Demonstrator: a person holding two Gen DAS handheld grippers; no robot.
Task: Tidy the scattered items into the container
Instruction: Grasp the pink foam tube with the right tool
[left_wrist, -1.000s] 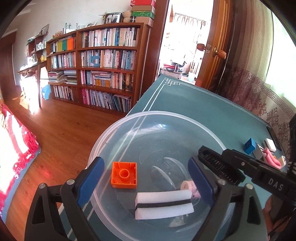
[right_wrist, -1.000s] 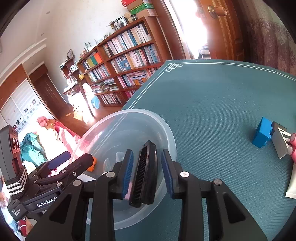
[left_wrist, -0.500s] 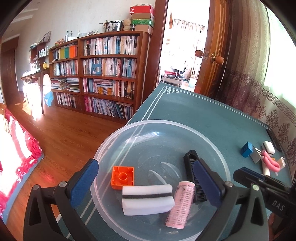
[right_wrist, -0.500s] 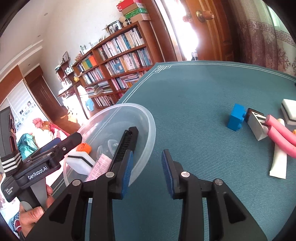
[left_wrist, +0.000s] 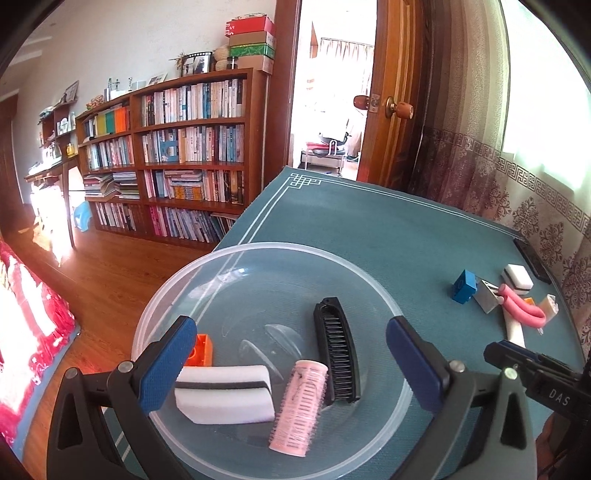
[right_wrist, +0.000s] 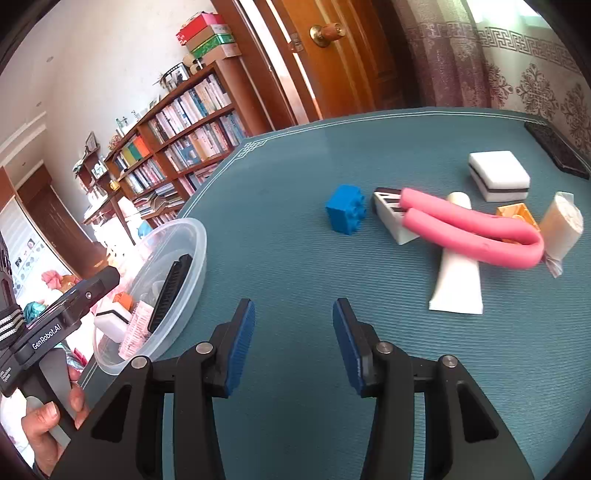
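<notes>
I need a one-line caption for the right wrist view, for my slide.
Open right claw above the teal table, facing the blue block and pink foam tube; clear bowl at left.

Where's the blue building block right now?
The blue building block sits on the teal table mat, outside the clear bowl, just left of the grey-white wedge and the bent pink foam roller.

This is a lived-in home, most likely a study or sitting room. A tall wooden bookcase (left_wrist: 177, 155) packed with books lines the wall, with framed photos and stacked boxes (left_wrist: 251, 37) on top (red, brown and green). The floor is polished wood (left_wrist: 110, 273), a panelled wooden door (left_wrist: 391, 92) with a round knob stands open onto another room, and patterned curtains (left_wrist: 517, 192) hang beside the teal-covered table (left_wrist: 369, 229).
</notes>
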